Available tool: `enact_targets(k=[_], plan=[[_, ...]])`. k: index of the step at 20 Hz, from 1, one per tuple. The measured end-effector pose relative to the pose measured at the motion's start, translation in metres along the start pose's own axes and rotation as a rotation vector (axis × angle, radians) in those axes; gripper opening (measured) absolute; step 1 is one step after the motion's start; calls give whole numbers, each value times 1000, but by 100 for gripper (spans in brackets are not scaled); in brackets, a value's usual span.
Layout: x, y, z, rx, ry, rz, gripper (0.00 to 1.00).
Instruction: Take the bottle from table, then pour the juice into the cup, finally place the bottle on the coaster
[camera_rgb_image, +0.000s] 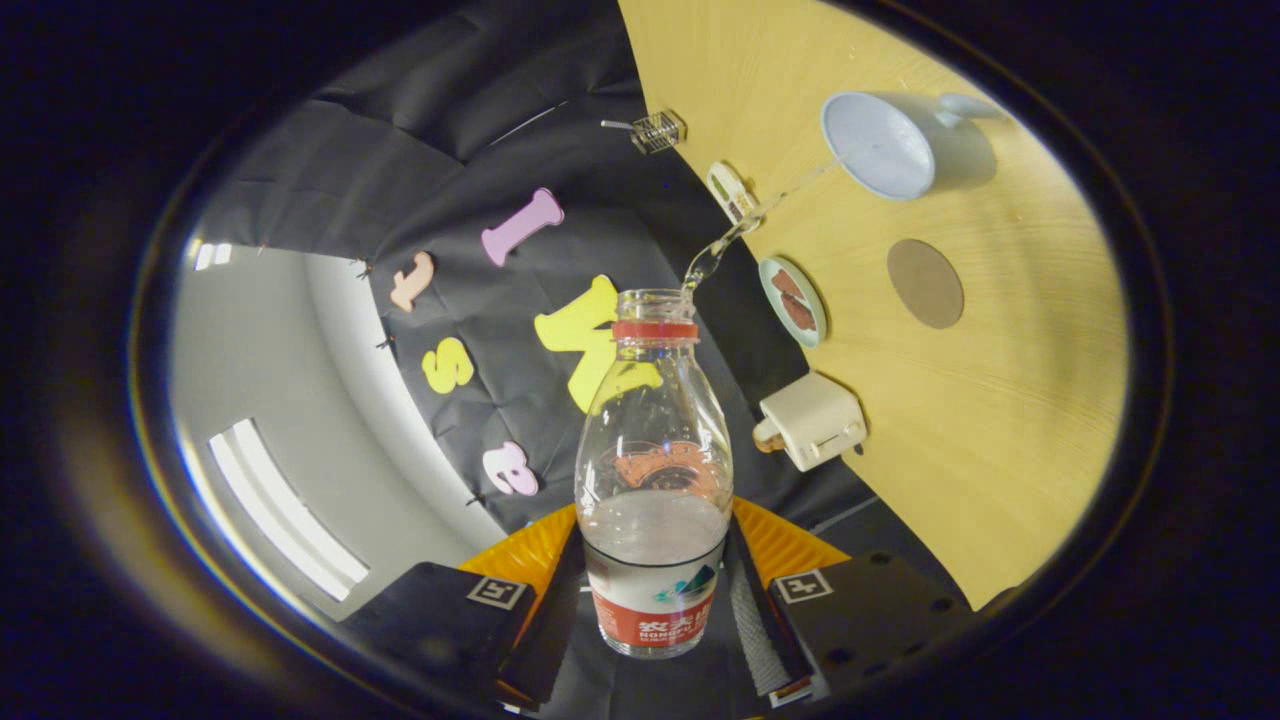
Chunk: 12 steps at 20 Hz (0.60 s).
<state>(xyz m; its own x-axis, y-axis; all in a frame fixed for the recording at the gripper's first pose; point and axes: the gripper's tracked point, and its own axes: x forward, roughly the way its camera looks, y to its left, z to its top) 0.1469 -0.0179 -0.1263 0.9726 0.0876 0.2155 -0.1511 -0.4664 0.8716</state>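
Bottle (654, 470) sits clamped between the tilted tongs (655, 600) (uncapped), its stream reaching the cup (880, 145).

Bright ceiling lights (285, 520) glare, the table (1000, 420) is evenly lit, edges curve and blur.

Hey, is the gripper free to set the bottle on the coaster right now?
Probably yes. The gripper is shut on the bottle, and the coaster lies bare on the table beside the cup, though liquid is pouring from the bottle toward the cup.
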Motion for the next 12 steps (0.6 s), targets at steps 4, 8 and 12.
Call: enact_targets(k=[4,8,12], plan=[[-1,1,3,14,-4,6,75],[-3,4,4,65,-10,22,75],[-5,9,18,117,-48,66,75]])
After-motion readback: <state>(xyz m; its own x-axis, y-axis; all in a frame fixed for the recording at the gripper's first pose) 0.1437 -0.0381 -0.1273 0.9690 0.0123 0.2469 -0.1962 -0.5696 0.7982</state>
